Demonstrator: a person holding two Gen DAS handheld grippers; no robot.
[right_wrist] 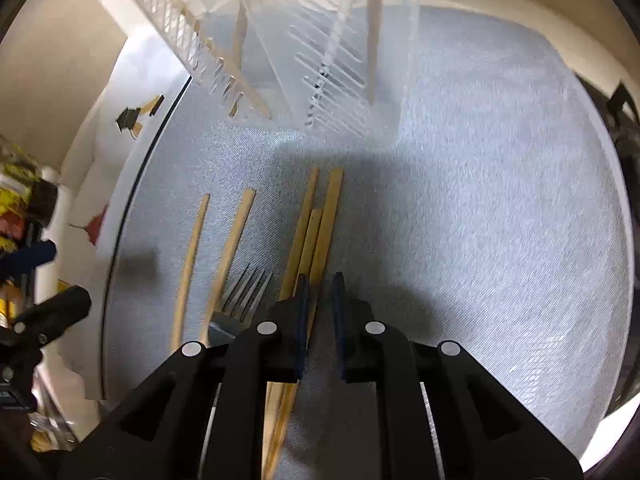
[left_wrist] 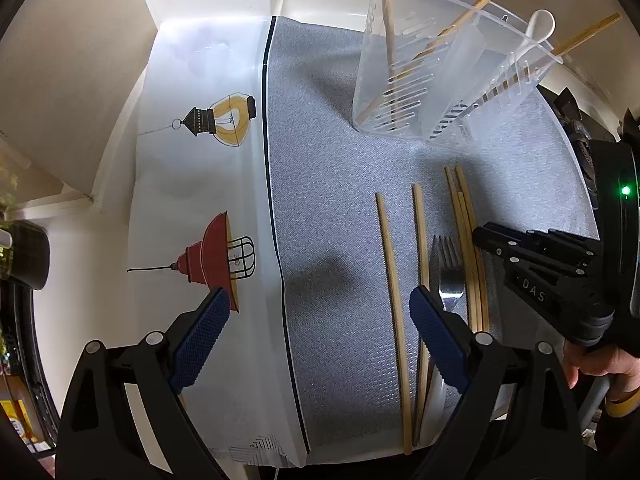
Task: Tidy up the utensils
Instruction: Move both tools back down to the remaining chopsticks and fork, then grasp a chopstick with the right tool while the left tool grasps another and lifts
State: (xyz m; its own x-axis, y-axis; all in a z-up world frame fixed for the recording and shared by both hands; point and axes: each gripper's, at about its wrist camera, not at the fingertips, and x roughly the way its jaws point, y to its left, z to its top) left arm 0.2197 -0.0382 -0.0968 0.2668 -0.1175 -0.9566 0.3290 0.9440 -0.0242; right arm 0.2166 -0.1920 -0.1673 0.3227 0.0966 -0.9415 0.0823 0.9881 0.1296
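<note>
Here the right gripper (right_wrist: pixel 320 280) has nipped its jaws onto one chopstick (right_wrist: pixel 320 248) of the bunch on the grey mat (right_wrist: pixel 480 240). The left gripper (left_wrist: pixel 320 304) hangs wide open and empty over the mat; the clear holder (left_wrist: pixel 420 80) stands beyond.

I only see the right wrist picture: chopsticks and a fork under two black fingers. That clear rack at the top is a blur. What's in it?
Observer: A white spoon stands in the clear rack, along with three chopsticks.
Operator: Where's the other hand-held gripper?
Observer: The left hand-held gripper hangs over the cloth, jaws wide open and empty.
Operator: And the red smudge at my left edge?
Observer: It's a red hanging lamp printed on the white cloth.
</note>
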